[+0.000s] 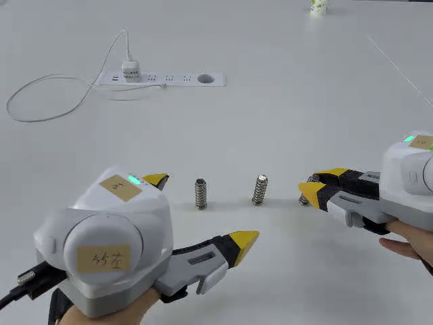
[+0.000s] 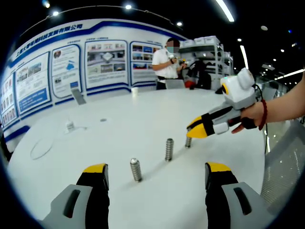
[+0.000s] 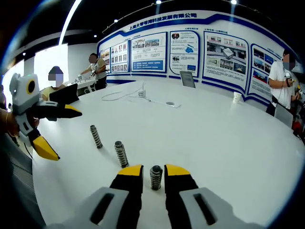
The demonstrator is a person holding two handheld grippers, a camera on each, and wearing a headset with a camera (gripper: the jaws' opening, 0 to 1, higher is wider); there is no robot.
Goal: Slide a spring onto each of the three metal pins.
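Seating step: the right hand-held gripper [image 3: 153, 171], jaws narrow, flanks the third spring [image 3: 156, 179] on the bench [image 1: 284, 122]; I cannot confirm contact. The left hand-held gripper [image 2: 156, 167] gapes wide. I'd keep the spring vertical and press it fully down its pin.

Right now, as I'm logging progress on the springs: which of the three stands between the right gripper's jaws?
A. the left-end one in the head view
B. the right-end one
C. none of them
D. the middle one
B: in the right gripper view the right gripper has its yellow tips either side of the end spring, while the middle spring and far spring stand clear.
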